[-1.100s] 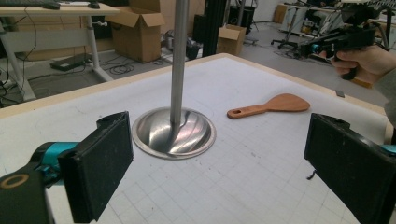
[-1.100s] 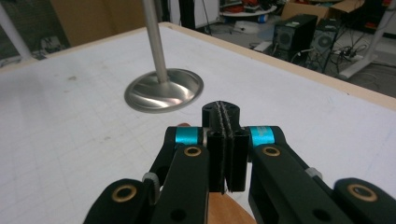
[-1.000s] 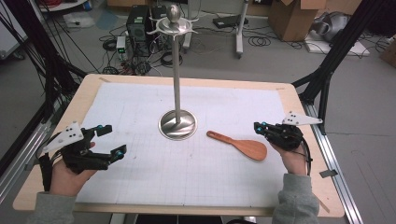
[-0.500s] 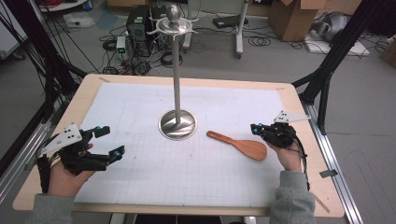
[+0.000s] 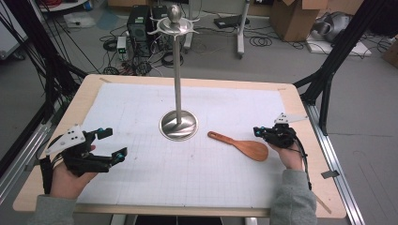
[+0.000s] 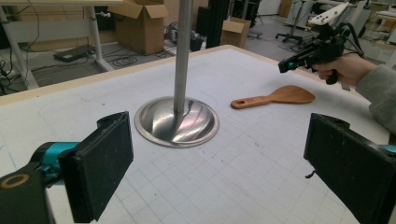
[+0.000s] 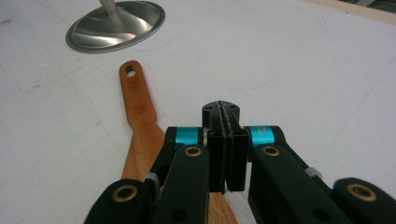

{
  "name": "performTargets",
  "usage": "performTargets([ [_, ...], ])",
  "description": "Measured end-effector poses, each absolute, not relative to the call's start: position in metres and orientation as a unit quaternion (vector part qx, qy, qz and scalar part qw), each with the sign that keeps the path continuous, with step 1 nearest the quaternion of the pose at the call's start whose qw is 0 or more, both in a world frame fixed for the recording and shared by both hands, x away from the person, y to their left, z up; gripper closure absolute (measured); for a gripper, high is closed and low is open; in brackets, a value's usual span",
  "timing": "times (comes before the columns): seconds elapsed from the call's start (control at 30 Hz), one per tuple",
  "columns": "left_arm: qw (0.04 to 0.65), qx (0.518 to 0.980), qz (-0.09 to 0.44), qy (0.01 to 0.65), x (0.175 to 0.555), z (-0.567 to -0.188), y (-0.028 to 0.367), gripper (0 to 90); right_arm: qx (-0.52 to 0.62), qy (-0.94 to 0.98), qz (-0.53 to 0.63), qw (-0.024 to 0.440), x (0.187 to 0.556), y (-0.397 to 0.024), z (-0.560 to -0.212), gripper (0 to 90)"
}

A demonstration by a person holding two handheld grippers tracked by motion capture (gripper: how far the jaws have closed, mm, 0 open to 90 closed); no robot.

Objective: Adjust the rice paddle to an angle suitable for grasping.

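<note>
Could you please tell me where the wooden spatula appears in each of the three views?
High view: wooden spatula lies right of centre, before the right gripper.
Left gripper view: upper right.
Right gripper view: left of centre, running under the shut jaws.
Shared landmark: the steel stand base.

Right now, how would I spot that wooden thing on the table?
Find the tall metal stand at the middle of the white mat. Just right of its round base lies the wooden spatula, flat, its handle pointing at the base. It is the only brown item on the mat.
</note>
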State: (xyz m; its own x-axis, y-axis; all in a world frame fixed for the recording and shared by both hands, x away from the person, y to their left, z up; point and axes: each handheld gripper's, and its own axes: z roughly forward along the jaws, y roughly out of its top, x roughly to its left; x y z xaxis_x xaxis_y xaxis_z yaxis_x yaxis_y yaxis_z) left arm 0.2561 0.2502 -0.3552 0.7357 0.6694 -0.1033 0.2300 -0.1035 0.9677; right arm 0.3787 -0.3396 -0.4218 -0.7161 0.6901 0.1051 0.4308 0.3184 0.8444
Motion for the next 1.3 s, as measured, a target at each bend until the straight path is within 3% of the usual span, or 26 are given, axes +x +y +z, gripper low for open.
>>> performTargets([
  [1.3,0.588,0.717,0.197,0.32,0.251,-0.356,0.257,8.6,0.378,0.834,0.385,0.116,0.389,-0.339,-0.444,89.6],
])
